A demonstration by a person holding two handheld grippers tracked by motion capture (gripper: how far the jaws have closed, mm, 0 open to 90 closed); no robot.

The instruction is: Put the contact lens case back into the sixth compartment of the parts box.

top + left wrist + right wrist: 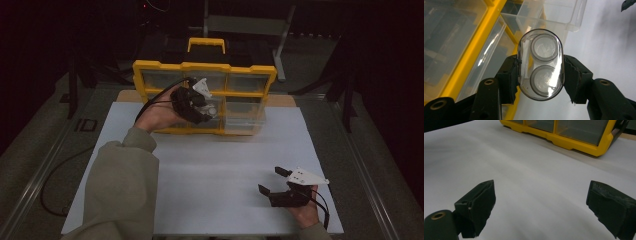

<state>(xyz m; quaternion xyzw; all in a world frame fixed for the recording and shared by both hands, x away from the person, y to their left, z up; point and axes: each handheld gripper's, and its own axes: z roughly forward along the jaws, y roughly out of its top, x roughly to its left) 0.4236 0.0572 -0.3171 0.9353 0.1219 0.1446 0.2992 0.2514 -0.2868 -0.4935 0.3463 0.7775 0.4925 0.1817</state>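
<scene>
Holding a clear oval case (540, 64) between its two black jaws, our left gripper (540, 75) is clamped on the case's long sides, so the case's long axis runs straight out along the line of the jaws and away from the hand. Through the transparent wall we see two round pieces stacked one beyond the other; what they are we cannot tell. In the high view the left gripper (200, 106) sits over the front of the yellow organizer (205, 67), which stands raised at the far edge of the white table sheet (215, 165), its clear-lidded compartments facing us. Just beyond the case's far end in the left gripper view lies a clear plastic bin (554, 12), with the yellow dividers off to the left of the jaws and bare white sheet to the right. We judge that the case is either coming out of that organizer or about to be set somewhere, and the point to watch is that its far end points toward the bins while its near end is buried between the pads. Our right gripper (280, 186) rests low near the front right corner of the sheet, jaws spread wide with nothing between them (541, 202), well apart from the case. The left hand (157, 116) is by far the nearer, so any hand-over would need the right to travel across the sheet.
</scene>
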